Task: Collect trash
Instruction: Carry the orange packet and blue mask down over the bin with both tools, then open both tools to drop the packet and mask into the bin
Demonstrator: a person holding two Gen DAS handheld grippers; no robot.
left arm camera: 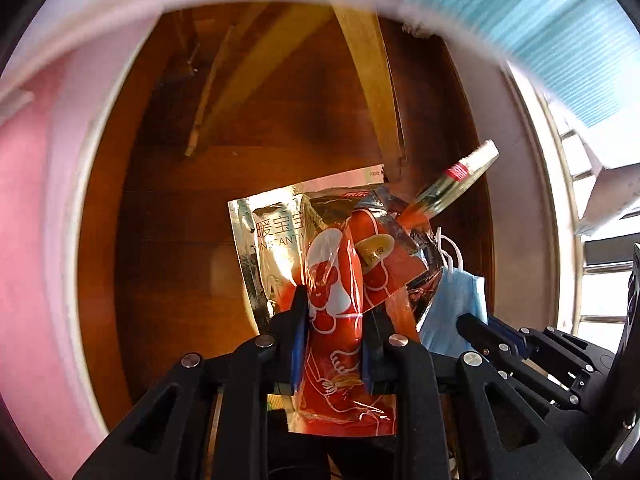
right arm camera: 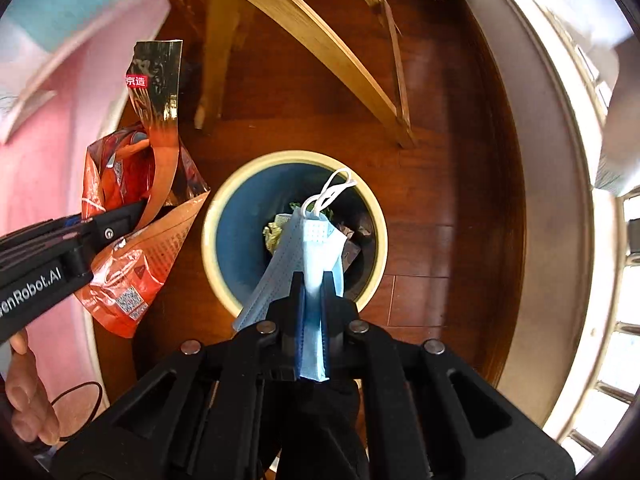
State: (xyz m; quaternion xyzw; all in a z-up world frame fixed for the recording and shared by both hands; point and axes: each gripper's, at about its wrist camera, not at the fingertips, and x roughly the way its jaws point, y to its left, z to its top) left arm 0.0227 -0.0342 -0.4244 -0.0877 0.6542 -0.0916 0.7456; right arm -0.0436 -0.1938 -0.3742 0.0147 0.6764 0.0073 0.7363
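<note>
The right gripper (right arm camera: 311, 300) has its fingers (right arm camera: 297, 300) pressed nearly together on a folded blue face mask (right arm camera: 316, 248), which hangs from them with its white ear loops dangling at the far end. Seen from the right wrist, the mask hangs directly over the open mouth of a round waste bin (right arm camera: 224, 216) with a cream rim and blue inner wall, standing on the dark wooden floor (right arm camera: 440, 200).

The left gripper (left arm camera: 332, 320) has its fingers (left arm camera: 298, 320) a little way apart, with a crumpled red and gold foil wrapper (left arm camera: 340, 280) between them; the pads appear to be pressing on it. In the right wrist view this wrapper (right arm camera: 132, 240) hangs to the left of the bin, just outside the rim rather than over the opening. A thumb (right arm camera: 28, 400) of the person shows at the near left edge.

Inside the bin some rubbish (right arm camera: 276, 232) already lies at the bottom: a yellowish-green scrap and darker pieces, too small to name. Pale wooden furniture legs (right arm camera: 320, 40) stand on the floor beyond it.

By my judgement the collecting is well along: both pieces are picked up and carried to the bin, and earlier litter is deposited. What is left is the drop itself. The mask looks ready to let go; the wrapper probably needs shifting right over the opening first. Whether more trash waits elsewhere cannot be told.
</note>
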